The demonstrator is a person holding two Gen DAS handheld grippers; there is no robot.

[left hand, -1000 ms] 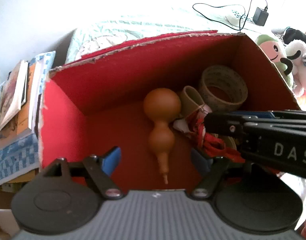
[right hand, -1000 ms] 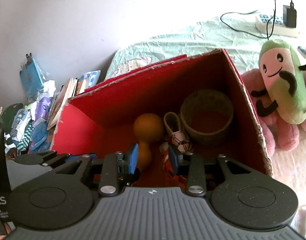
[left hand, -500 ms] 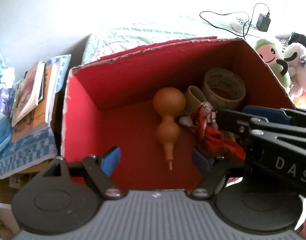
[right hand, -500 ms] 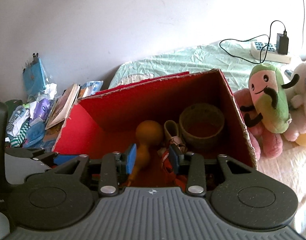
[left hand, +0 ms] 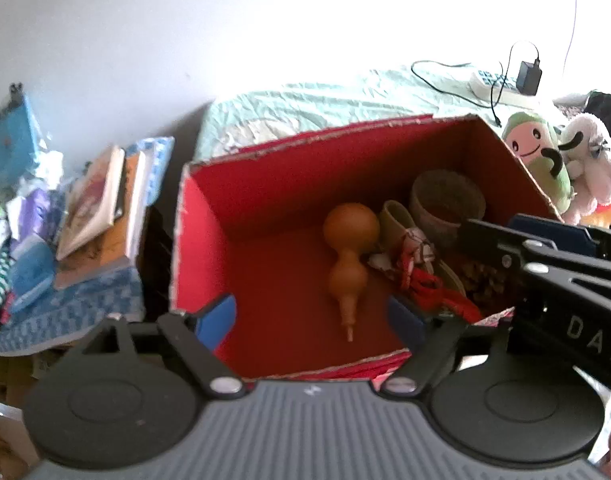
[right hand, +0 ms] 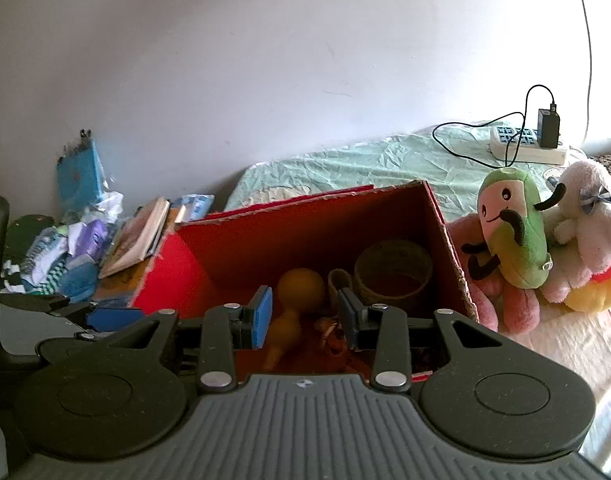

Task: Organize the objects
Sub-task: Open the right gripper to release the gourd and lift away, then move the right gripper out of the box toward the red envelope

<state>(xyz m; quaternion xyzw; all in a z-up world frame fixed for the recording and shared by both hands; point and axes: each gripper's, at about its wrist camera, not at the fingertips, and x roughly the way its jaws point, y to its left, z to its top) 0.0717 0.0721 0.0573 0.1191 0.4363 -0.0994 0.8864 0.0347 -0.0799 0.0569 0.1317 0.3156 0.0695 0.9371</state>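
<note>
the left gripper [left hand: 311,314] has its jaws wide apart and holds nothing; the right gripper [right hand: 304,317] also is parted and empty. ahead of both stands the red box [left hand: 193,240] on a bed with a pale green sheet [right hand: 345,168]. inside lie a brown gourd [left hand: 347,248] and a tape roll [left hand: 447,200]. plush toys [right hand: 513,228] sit right of the box, books [left hand: 101,208] to the left, a white wall [right hand: 265,60] behind.

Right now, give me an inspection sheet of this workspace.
Surface: bed under a wrinkled green sheet.
Job's things: red box holding a brown gourd, tape roll and red cord.
Clutter: books and packets left of the box; plush toys right of it.
Grippers: left gripper and right gripper, both with jaws open, empty.
Cables: charger lead into a power strip.
Surroundings: plain white wall.
</note>
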